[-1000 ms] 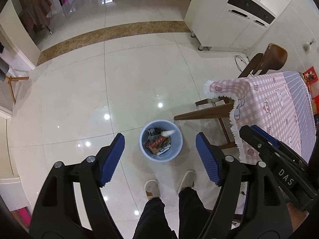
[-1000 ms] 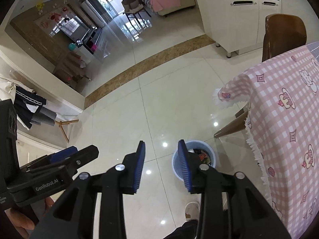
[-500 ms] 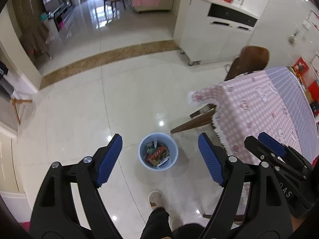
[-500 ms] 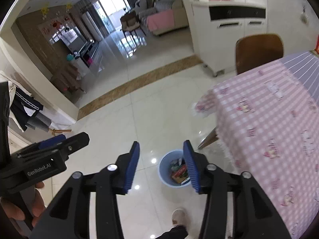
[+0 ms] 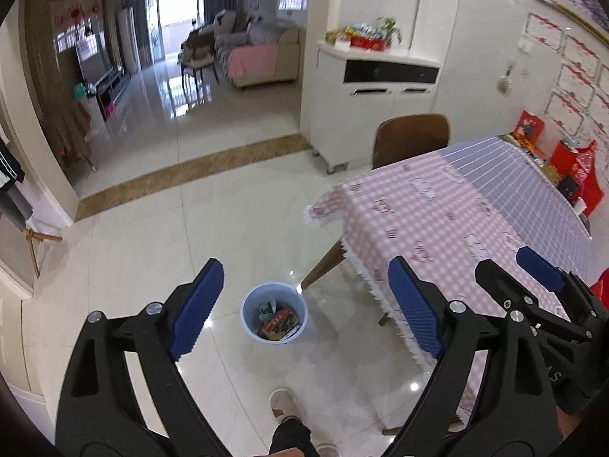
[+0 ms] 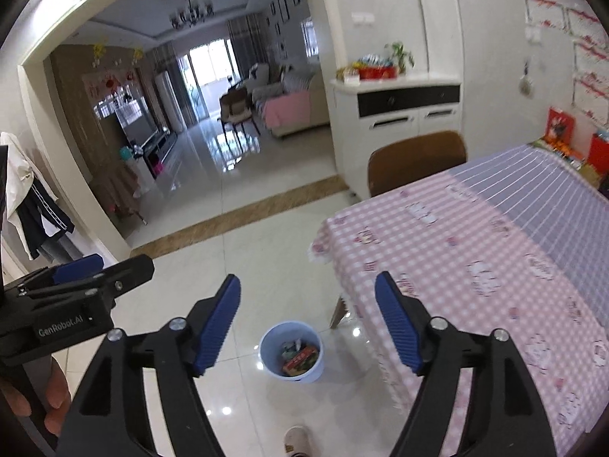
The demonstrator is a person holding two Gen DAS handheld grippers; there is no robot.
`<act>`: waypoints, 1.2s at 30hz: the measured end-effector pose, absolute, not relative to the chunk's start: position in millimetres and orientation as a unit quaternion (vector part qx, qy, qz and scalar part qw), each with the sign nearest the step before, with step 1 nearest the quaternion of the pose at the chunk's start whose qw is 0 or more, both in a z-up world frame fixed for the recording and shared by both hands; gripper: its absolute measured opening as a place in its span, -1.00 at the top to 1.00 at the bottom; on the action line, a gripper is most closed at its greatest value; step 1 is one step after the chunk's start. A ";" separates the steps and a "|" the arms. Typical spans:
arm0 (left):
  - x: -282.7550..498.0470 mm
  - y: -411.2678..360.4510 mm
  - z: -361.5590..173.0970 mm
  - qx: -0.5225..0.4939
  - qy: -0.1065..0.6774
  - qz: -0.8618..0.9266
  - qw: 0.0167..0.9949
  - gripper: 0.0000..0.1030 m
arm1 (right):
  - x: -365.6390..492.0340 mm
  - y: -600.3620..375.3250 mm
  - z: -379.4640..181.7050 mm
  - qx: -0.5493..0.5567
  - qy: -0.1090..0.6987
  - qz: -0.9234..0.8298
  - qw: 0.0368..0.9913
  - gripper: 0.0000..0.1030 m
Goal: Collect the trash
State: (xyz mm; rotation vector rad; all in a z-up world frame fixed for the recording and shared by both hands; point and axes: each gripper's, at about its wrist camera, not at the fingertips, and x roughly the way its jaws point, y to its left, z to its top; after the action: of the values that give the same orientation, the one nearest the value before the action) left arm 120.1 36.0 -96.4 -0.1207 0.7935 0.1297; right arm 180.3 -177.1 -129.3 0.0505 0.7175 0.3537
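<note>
Glossy pale floor tiles (image 5: 236, 205) mirror the lights around the smooth blue plastic bin (image 5: 275, 319); beside it, a matt checked tablecloth (image 5: 437, 213) with fringed hem.

Right gripper (image 6: 306, 323) fingers opening, empty; blue bin (image 6: 292, 356) with trash on floor below.

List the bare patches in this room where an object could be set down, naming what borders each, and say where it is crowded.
Free: the pink checked tablecloth from its fringed corner to the purple striped part; the glossy tiled floor between the round blue plastic bin and the brown floor strip. Crowded: the table's far end with red boxes; the white cabinet top.
</note>
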 end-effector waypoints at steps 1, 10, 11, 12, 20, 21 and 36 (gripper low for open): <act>111.0 26.7 -93.0 -0.058 0.376 0.060 0.923 -0.72 | 168.6 -183.9 -125.1 0.023 0.342 0.168 0.924 -0.50; 39.0 -32.8 -58.7 -0.032 0.314 0.045 0.948 -0.80 | 88.6 -236.6 -88.5 0.029 0.294 0.144 0.944 -0.62; 32.1 -36.4 -53.9 -0.027 0.306 0.043 0.951 -0.81 | 81.4 -240.4 -85.1 0.028 0.290 0.142 0.946 -0.65; 26.3 -39.1 -49.6 -0.023 0.299 0.044 0.953 -0.81 | 72.2 -243.9 -80.4 0.027 0.283 0.138 0.949 -0.68; -11.7 -47.0 -34.4 -0.017 0.283 0.032 0.958 -0.84 | 21.2 -252.7 -64.0 0.011 0.251 0.125 0.960 -0.76; -17.7 -47.2 -32.9 -0.018 0.281 0.031 0.959 -0.84 | 16.0 -251.5 -62.3 0.009 0.249 0.121 0.961 -0.78; -58.5 -12.6 -12.8 -0.002 0.258 -0.001 0.966 -0.83 | -28.7 -223.1 -50.6 0.024 0.240 0.094 0.966 -0.81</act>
State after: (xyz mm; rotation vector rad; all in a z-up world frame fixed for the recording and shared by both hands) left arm -58.5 -12.6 -12.8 -0.0039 0.5220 -0.0015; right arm -28.7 -223.1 -50.6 0.0485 0.4846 0.1895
